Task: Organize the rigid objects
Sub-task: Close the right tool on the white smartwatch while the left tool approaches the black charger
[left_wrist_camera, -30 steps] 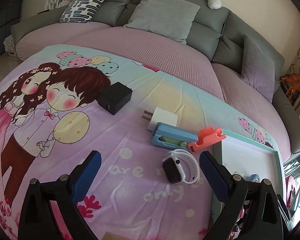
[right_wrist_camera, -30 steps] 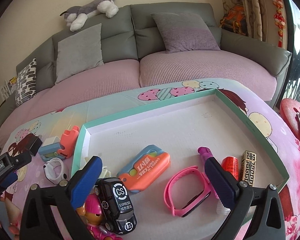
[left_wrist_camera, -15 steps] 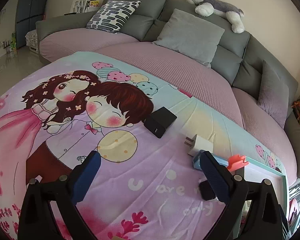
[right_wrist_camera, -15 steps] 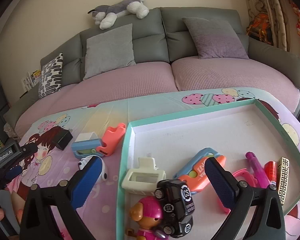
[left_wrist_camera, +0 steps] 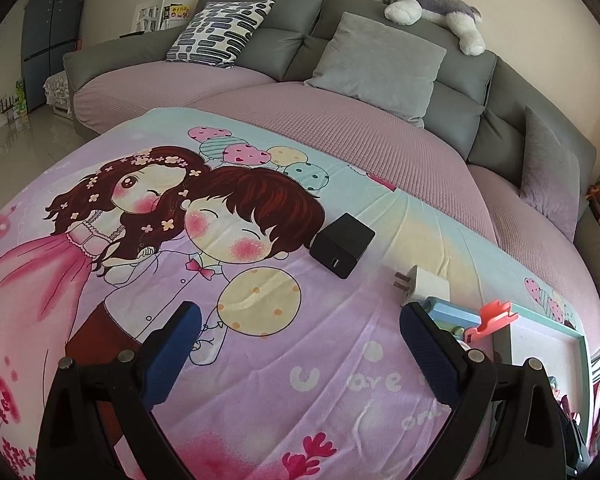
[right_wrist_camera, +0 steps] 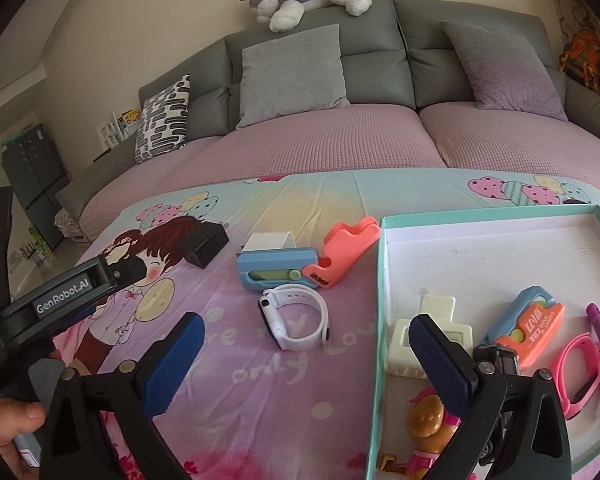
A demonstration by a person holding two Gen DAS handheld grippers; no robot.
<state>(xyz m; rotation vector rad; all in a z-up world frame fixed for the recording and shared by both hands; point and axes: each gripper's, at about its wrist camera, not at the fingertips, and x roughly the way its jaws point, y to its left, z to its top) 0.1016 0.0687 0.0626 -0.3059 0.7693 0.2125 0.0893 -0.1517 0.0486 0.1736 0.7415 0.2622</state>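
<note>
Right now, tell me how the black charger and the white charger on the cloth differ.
The black charger is dark, the white charger pale. The black charger looks larger; the white one is smaller. The white charger's metal prongs show in the left view; the black charger shows a port face there. The black charger lies alone; the white one sits against the blue case. Both lie outside the tray.

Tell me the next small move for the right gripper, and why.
Probably ease the right gripper forward and down over the white smartwatch. Its jaws stand open and empty, the watch lies just ahead on the blanket, outside the teal tray where other items already sit.
</note>
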